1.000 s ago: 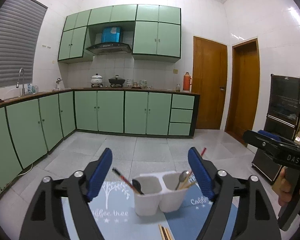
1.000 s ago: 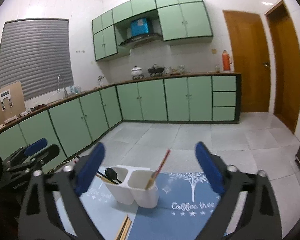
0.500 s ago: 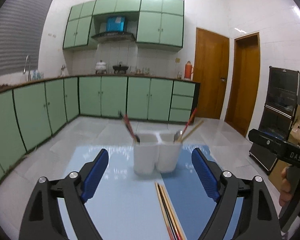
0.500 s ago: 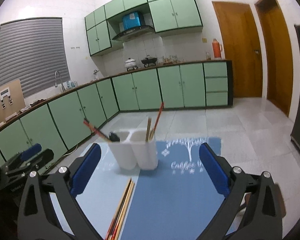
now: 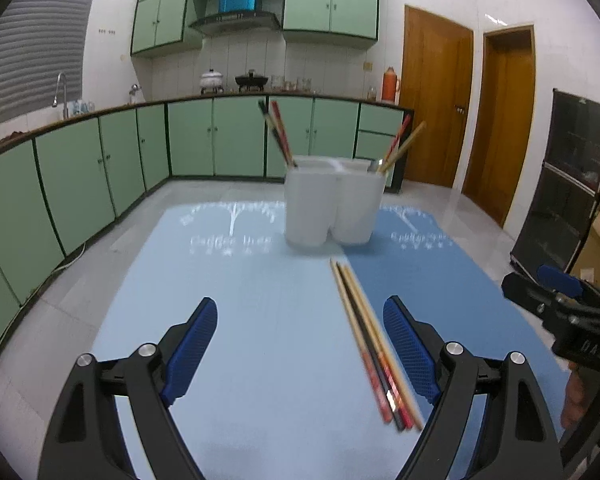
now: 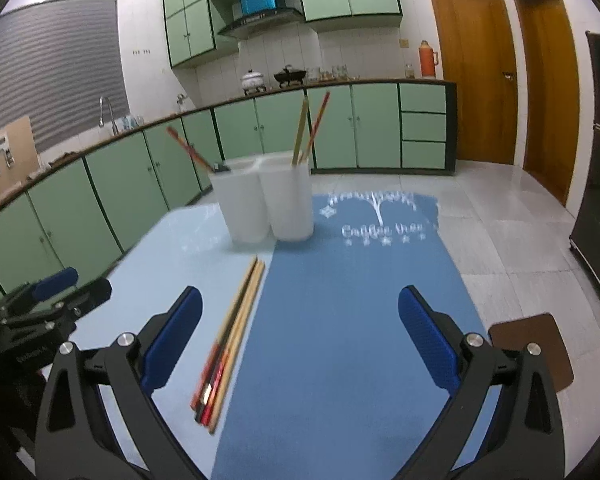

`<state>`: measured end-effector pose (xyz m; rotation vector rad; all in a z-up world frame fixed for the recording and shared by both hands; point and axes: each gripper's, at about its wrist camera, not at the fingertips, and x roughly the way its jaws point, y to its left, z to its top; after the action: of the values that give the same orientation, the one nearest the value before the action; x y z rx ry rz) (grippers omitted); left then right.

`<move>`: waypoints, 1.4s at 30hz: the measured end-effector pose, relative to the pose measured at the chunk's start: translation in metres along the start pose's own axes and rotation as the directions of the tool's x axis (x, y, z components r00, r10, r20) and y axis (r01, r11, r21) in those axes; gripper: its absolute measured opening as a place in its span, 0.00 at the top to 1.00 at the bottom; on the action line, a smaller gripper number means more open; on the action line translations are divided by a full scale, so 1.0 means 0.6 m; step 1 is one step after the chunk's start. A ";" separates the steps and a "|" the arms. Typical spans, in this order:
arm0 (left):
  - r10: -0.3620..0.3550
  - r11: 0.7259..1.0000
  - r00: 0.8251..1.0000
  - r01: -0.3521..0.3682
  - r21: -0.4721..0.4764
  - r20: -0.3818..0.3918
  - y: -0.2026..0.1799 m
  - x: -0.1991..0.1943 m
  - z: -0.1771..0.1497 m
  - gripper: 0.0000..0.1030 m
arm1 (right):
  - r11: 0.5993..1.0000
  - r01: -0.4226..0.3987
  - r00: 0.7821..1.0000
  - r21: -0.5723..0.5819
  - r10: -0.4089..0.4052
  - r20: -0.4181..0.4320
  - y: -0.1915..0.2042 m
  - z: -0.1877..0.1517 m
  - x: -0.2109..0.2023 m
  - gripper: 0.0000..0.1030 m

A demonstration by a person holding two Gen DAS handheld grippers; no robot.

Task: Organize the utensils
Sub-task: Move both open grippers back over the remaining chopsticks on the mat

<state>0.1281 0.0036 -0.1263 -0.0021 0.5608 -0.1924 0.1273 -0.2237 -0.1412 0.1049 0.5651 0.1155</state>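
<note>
A white two-cup utensil holder (image 5: 334, 200) (image 6: 266, 198) stands at the far middle of the table with chopsticks and a spoon in it. Several loose chopsticks (image 5: 374, 344) (image 6: 230, 334) lie in a bundle on the mats in front of it. My left gripper (image 5: 300, 350) is open and empty, low over the light blue mat (image 5: 236, 320), with the bundle by its right finger. My right gripper (image 6: 300, 342) is open and empty over the dark blue mat (image 6: 340, 300), with the bundle by its left finger. Each gripper shows at the edge of the other's view.
The table stands in a kitchen with green cabinets (image 5: 188, 140) behind it and wooden doors (image 5: 436, 96) at the right. A black appliance (image 5: 572, 184) stands at the far right. A brown stool seat (image 6: 534, 354) sits beside the table's right edge.
Both grippers have tilted downward and pulled back from the holder. The loose chopsticks, earlier at the bottom edge, now lie in full view between the fingers. Both grippers stay open.
</note>
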 end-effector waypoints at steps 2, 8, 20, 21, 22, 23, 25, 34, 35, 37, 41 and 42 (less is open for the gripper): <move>0.006 1.000 1.000 -0.006 0.004 -0.013 0.003 0.001 -0.012 0.19 | 1.000 0.004 1.000 0.010 -0.003 -0.026 0.005 -0.023 0.008 0.07; 0.020 1.000 0.999 -0.021 -0.010 -0.049 0.011 0.003 -0.042 0.19 | 1.000 0.002 0.996 0.000 -0.002 -0.087 0.017 -0.062 0.022 0.08; 0.031 0.998 0.996 -0.035 -0.051 -0.088 0.022 0.003 -0.076 0.19 | 0.998 0.004 0.989 -0.062 -0.013 -0.146 0.054 -0.117 0.026 0.14; 0.031 0.998 0.996 -0.036 -0.052 -0.089 0.024 0.002 -0.078 0.19 | 0.998 0.004 0.988 -0.068 -0.014 -0.151 0.057 -0.120 0.027 0.18; 0.031 0.998 0.995 -0.036 -0.052 -0.090 0.024 0.001 -0.079 0.19 | 0.997 0.002 0.987 -0.075 -0.014 -0.160 0.062 -0.125 0.029 0.19; 0.033 0.998 0.995 -0.038 -0.053 -0.090 0.026 -0.001 -0.080 0.19 | 0.997 0.002 0.986 -0.081 -0.015 -0.165 0.065 -0.129 0.030 0.21; 0.037 0.998 0.995 -0.042 -0.057 -0.091 0.029 -0.002 -0.082 0.19 | 0.995 0.001 0.984 -0.096 -0.018 -0.175 0.072 -0.138 0.033 0.23; 0.034 0.996 0.995 -0.041 -0.076 -0.091 0.038 -0.003 -0.085 0.19 | 0.992 0.009 0.979 -0.122 -0.034 -0.202 0.080 -0.149 0.041 0.35; 0.034 0.996 0.995 -0.041 -0.076 -0.092 0.038 -0.003 -0.086 0.19 | 0.992 0.021 0.980 -0.123 -0.045 -0.196 0.079 -0.146 0.040 0.35; 0.033 0.996 0.995 -0.040 -0.076 -0.091 0.038 -0.003 -0.086 0.19 | 0.992 0.041 0.981 -0.117 -0.063 -0.185 0.071 -0.141 0.039 0.36; 0.030 0.996 0.995 -0.037 -0.079 -0.093 0.035 0.000 -0.087 0.19 | 0.996 0.030 0.979 -0.084 -0.046 -0.199 0.059 -0.138 0.040 0.39; 0.029 0.996 0.995 -0.037 -0.078 -0.094 0.034 0.001 -0.087 0.19 | 0.996 0.025 0.979 -0.086 -0.042 -0.202 0.061 -0.139 0.041 0.39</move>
<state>0.1045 0.0260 -0.1721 -0.0613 0.6599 -0.1385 0.0999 -0.1788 -0.2194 0.0025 0.7652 0.1175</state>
